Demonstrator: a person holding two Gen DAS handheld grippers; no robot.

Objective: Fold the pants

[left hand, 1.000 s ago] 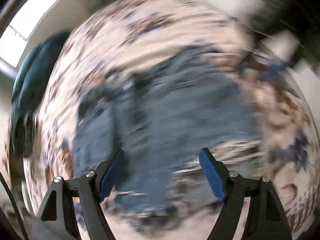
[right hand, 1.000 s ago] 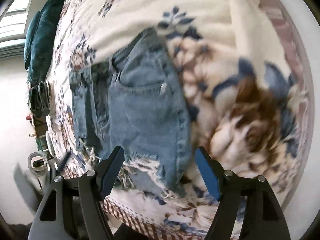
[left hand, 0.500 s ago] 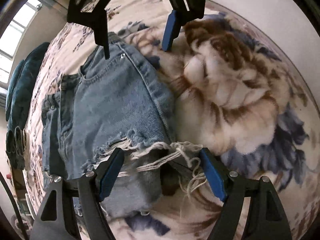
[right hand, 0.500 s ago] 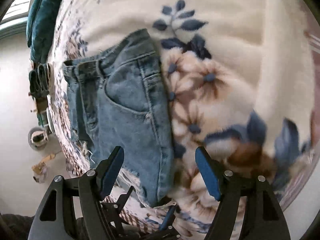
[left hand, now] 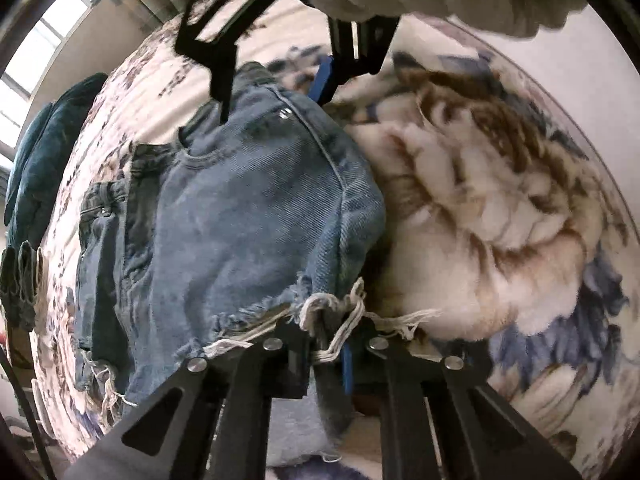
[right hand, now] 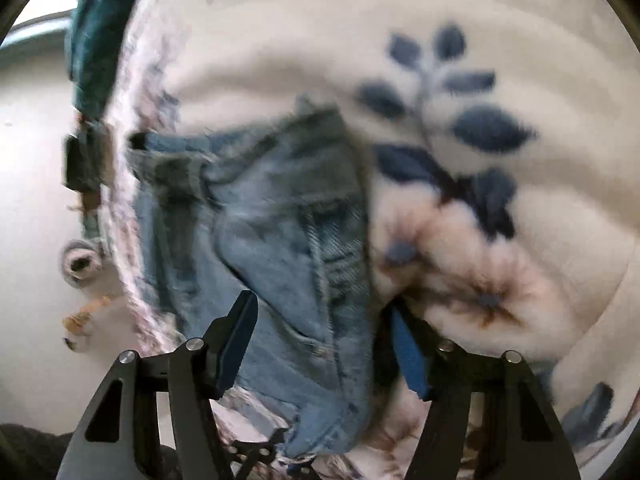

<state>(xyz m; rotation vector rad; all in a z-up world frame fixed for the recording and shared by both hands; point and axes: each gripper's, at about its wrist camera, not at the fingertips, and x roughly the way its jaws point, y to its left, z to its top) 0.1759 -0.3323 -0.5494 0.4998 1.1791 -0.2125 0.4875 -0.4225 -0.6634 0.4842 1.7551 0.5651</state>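
Observation:
Light blue denim shorts (left hand: 248, 216) with frayed hems lie on a floral fleece blanket (left hand: 500, 208). My left gripper (left hand: 326, 354) is shut on the frayed hem at the shorts' right side. My right gripper (right hand: 320, 344) is open and straddles the shorts' waistband side edge (right hand: 336, 312), its fingers pressed down around the denim. The right gripper also shows at the top of the left wrist view (left hand: 276, 80), over the far end of the shorts. The shorts fill the middle of the right wrist view (right hand: 272, 240).
A dark teal cushion (left hand: 44, 160) lies at the blanket's far left edge. The blanket's left edge (right hand: 132, 264) drops to a pale floor with small items (right hand: 80, 260). A window (left hand: 44, 52) is at upper left.
My left gripper has closed on the frayed hem. My right gripper has come down over the shorts' waistband edge, still open.

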